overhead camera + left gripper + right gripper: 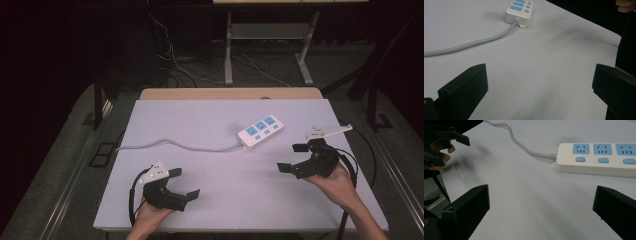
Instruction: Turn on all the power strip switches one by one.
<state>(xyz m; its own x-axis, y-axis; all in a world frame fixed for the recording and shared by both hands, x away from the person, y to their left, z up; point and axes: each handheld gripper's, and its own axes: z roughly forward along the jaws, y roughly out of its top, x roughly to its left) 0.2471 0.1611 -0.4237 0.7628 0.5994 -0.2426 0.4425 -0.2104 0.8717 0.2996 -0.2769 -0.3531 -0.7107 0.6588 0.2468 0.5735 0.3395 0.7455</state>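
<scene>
The white power strip (260,131) lay right of centre on the counter (200,120), rigid, light and smooth-sided, probably best pinched across its narrow body, while each hand-held gripper, left (181,183) and right (292,157), gaped empty.

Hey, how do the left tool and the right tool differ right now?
The left black two-jaw tool sits near the table's front-left edge, well away from the white power strip with blue sockets; the right black two-jaw tool sits farther back and nearer that strip. Both are open and holding nothing.
</scene>
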